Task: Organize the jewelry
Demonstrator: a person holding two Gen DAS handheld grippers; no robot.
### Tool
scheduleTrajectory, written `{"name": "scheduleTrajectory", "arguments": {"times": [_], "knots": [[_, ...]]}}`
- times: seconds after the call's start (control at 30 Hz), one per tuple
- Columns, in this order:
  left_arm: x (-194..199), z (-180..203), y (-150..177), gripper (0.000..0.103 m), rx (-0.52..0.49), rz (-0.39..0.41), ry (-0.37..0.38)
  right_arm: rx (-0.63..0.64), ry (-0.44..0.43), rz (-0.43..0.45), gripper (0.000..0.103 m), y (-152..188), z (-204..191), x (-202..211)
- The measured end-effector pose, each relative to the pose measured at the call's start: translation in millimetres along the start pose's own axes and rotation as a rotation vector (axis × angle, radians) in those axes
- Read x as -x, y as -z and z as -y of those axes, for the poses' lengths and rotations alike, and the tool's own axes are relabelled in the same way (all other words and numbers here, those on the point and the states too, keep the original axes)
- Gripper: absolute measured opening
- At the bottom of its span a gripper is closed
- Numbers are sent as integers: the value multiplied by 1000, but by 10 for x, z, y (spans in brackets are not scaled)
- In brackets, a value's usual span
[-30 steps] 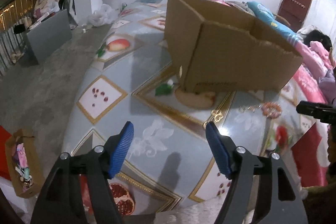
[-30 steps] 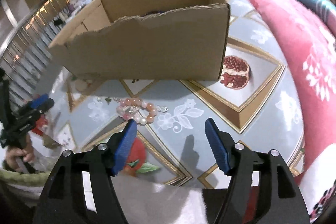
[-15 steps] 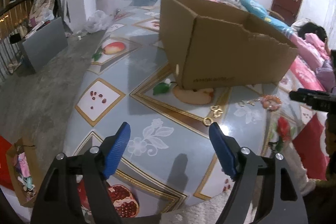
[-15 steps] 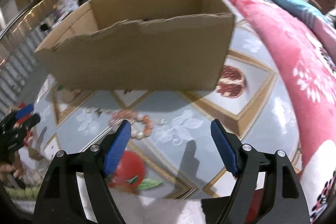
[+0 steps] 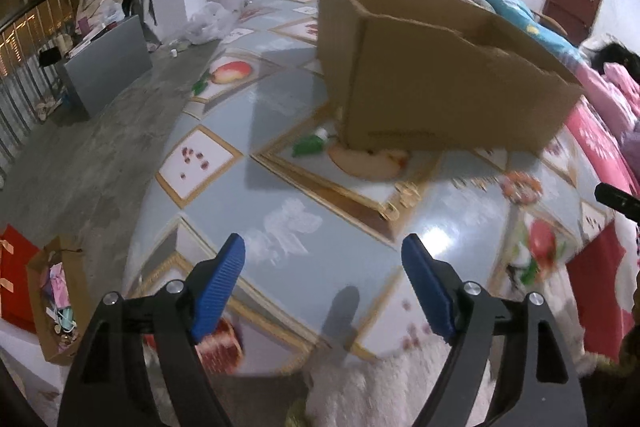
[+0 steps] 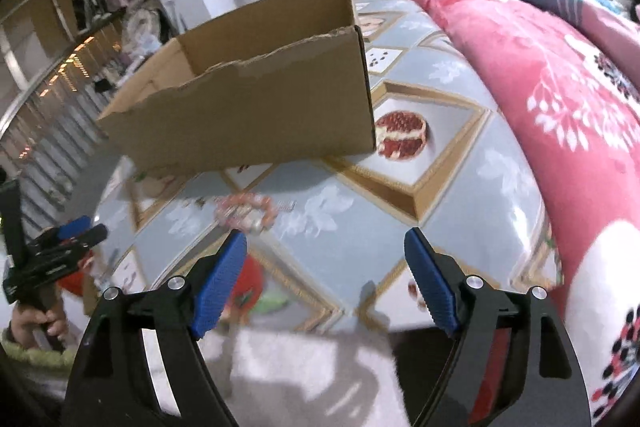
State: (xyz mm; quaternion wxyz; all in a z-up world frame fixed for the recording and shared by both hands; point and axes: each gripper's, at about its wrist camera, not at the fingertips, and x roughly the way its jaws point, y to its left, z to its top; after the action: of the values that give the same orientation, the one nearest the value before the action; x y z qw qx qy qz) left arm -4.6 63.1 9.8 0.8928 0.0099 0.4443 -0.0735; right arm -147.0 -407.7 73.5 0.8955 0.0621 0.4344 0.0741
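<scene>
Since a second ago both grippers have spread wider and pulled back a bit, so the cardboard box [image 6: 248,107] sits further off in the right wrist view. The left gripper [image 5: 324,263] is still opening a touch, nothing between its blue pads; the right gripper [image 6: 324,259] stands wide apart and empty too.

The jewelry is all out on the fruit-print mat [image 5: 280,227], in front of the box: a pink bead bracelet [image 6: 246,213] just ahead of the right gripper's left pad, plus small gold earrings [image 5: 406,193] ahead of the left gripper. A thin chain seems to lie beside the bracelet, too blurry to call.

My take: go for the bracelet first with the right gripper. Come down with one pad inside the loop and one outside, so it pinches the strand instead of pushing it around on that slick mat. Then lift clear over the box's torn front edge, which is the main obstacle.

Other stuff: a pink floral blanket [image 6: 560,107] piled to the right, and a grey panel [image 5: 108,63] off the mat on the concrete.
</scene>
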Motion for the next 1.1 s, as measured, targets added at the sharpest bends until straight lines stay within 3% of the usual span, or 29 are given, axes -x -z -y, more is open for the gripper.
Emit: {"name": "scheduleTrajectory", "arguments": {"times": [0.13, 0.33, 0.43, 0.53, 0.63, 0.73, 0.87, 1.1], "knots": [[198, 35, 276, 79, 17, -32, 66, -10, -70, -20, 76, 295, 89, 204], [261, -143, 782, 78, 190, -119, 247, -90, -95, -111, 64, 537, 193, 84], [130, -222, 839, 70, 255, -145, 296, -143, -118, -144, 57, 558, 266, -55], [-22, -171, 798, 58, 223, -183, 262, -99, -36, -205, 45, 531, 235, -244], [-105, -12, 745, 52, 133, -206, 219, -69, 0, -251, 36, 509, 187, -359], [-146, 131, 680, 47, 79, -207, 180, -63, -7, -271, 32, 428, 133, -397], [-160, 120, 568, 46, 97, -198, 147, -66, -11, -304, 29, 365, 107, -442], [-216, 75, 478, 46, 128, -245, 168, -60, -26, -315, 28, 194, 50, -486]]}}
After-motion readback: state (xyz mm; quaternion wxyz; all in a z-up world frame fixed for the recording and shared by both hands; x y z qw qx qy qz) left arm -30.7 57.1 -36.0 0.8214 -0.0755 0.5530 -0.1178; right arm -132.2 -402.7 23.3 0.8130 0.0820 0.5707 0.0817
